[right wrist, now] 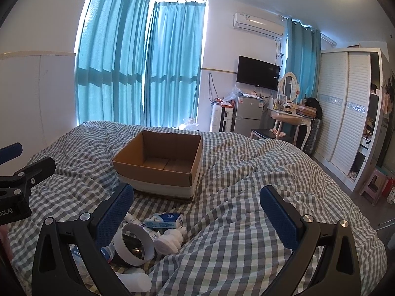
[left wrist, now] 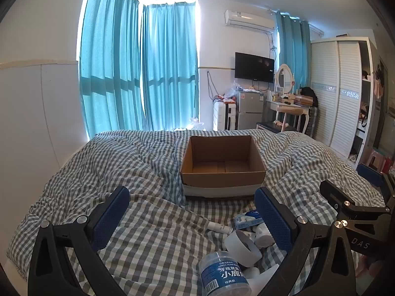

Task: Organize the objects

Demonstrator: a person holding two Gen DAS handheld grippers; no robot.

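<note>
A bedroom with teal curtains; a bed under a rumpled grey-and-white checked quilt [right wrist: 246, 197] fills the lower half of both views. The left gripper [left wrist: 192, 212] stands with its jaws spread wide and holds nothing; the right gripper [right wrist: 196, 209] is equally wide and empty.

Just below the left gripper, at the lower centre of its view, lies a heap of small toiletries: a blue-labelled jar [left wrist: 223, 273], a white ring-shaped holder [right wrist: 134, 245], a small blue-and-white carton [right wrist: 164, 220] and a white tube [right wrist: 138, 224]. Above them, mid-frame, sits an open, empty cardboard box [left wrist: 223, 166].

These things look light. The jar seems stiff and probably slippery, best taken across its body; the carton would crush, so grip its flat sides gently.
</note>
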